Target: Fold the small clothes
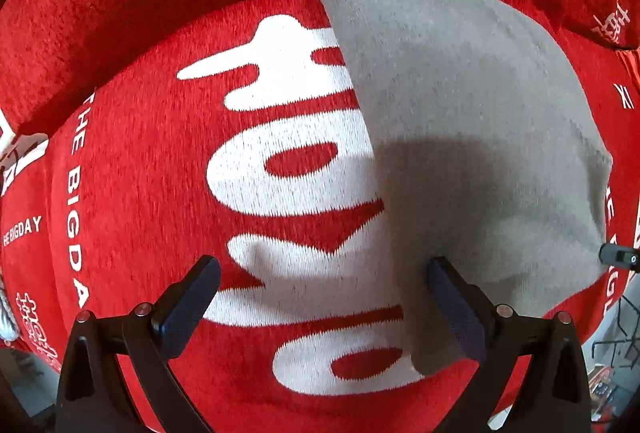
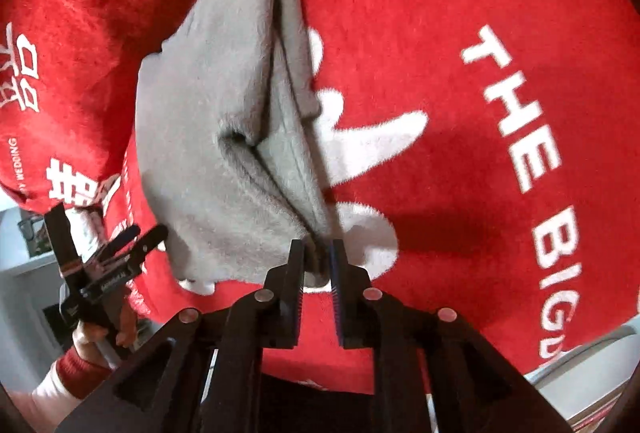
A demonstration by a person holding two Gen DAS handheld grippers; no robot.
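Cloth (image 2: 208,137): grey, on red blanket (image 2: 440,13), 11 o'clock in right view.
Right gripper (image 2: 316,261): pinching cloth's stacked edge.
Left gripper (image 1: 320,297): spread wide, empty.
Handling: likely soft, light, floppy; grip at corners.

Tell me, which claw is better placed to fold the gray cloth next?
Probably the right claw: it already pinches the near edge of the gray cloth, lifting it off the red blanket. The left claw is open, gripping nothing.
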